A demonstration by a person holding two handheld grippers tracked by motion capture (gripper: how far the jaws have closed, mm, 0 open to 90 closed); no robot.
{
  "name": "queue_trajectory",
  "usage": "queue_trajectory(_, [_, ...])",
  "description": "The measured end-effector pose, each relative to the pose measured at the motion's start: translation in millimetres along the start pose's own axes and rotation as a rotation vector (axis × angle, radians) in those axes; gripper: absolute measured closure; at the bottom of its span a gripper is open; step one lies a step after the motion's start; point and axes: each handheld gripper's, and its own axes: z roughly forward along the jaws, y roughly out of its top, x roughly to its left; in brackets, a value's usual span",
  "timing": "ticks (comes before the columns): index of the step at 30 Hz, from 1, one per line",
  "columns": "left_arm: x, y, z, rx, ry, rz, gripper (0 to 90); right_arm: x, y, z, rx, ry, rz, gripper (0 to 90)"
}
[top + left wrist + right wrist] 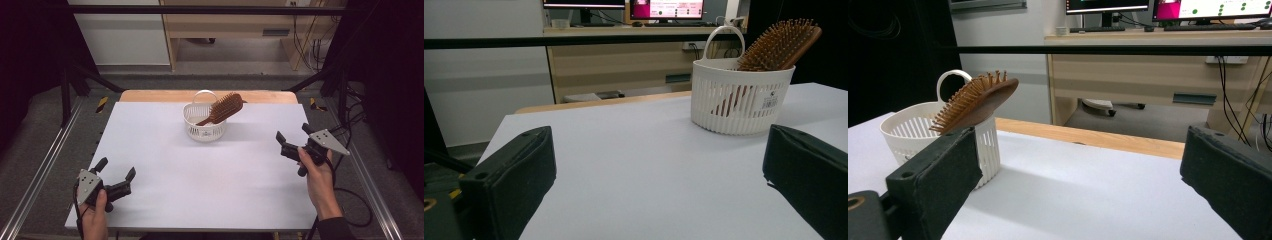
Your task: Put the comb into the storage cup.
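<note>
Resting handle-down in the white basket at the table's far middle, the wooden hairbrush looks already placed, so little seems left. Its long axis tilts, head leaning up over the basket's right rim, bristles facing up and toward the person. Left gripper and right gripper sit well apart from it, jaws spread wide, holding nothing

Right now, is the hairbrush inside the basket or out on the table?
Inside. The hairbrush stands handle-down in the white basket, leaning on its rim, with the bristly head sticking out above.
</note>
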Motion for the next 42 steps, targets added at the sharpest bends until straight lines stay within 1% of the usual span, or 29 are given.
queue_trajectory(9, [0.6, 0.2, -0.1, -0.002, -0.001, 0.003, 0.7, -5.4, -5.7, -12.7, -0.006, -0.002, -0.004, 2.8])
queue_trajectory(23, [2.0, 0.4, -0.9, -0.008, 0.002, -0.001, 0.7, -12.3, -25.6, -35.1, -0.013, -0.007, 0.001, 2.7])
queue_trajectory(26, [2.7, 0.1, -1.5, -0.012, -0.007, -0.014, 0.7, -12.9, -29.8, -37.9, -0.012, -0.006, -0.002, 2.7])
queue_trajectory(28, [3.1, 0.2, -1.9, -0.016, -0.01, -0.014, 0.7, -13.0, -32.6, -39.5, -0.009, -0.007, -0.001, 2.7])
queue_trajectory(32, [2.3, 1.0, -2.9, -0.025, -0.023, -0.01, 0.6, -11.9, -38.4, -42.1, -0.018, -0.001, 0.005, 2.9])
queue_trajectory(35, [1.1, 0.9, -2.4, -0.028, -0.038, -0.005, 0.6, -9.8, -42.1, -43.4, -0.018, 0.008, -0.004, 3.0])
queue_trajectory(39, [-0.4, 1.9, -3.0, -0.034, -0.047, 0.001, 0.6, -6.3, -47.0, -43.7, -0.011, 0.02, -0.012, 3.1])
queue_trajectory(42, [0.0, 1.8, -3.2, -0.033, -0.05, -0.009, 0.5, -2.3, -50.0, -43.9, -0.009, 0.024, -0.024, 3.1])
